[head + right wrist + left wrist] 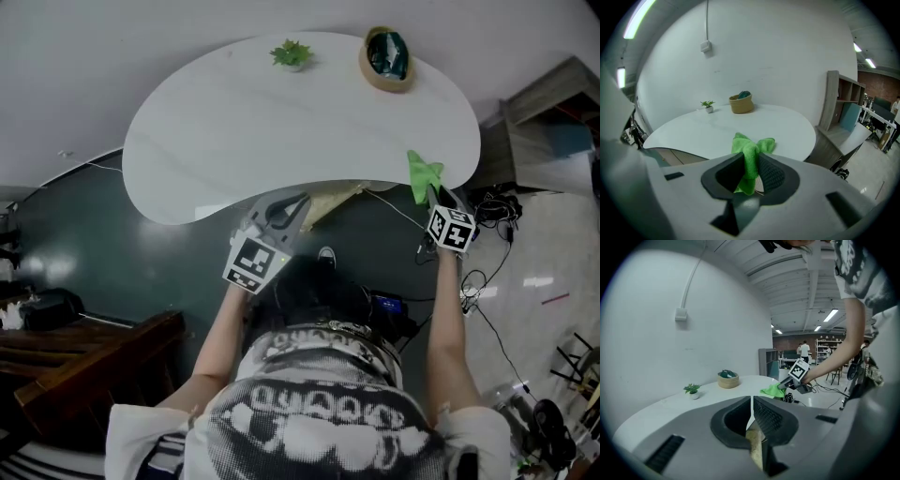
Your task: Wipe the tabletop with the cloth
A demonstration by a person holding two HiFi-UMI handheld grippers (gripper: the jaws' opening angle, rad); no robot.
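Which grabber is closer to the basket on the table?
Right. The right gripper, clamping the green cloth, is at the table's near right edge, across from the woven basket; the left gripper is farther left.

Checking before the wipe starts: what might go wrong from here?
The right gripper pinches the green cloth by a bunched fold at the table's near right edge; dragged, it may slip out or wipe only a narrow strip.
The small plant and the basket stand near the far edge; a wide sweep could knock them.
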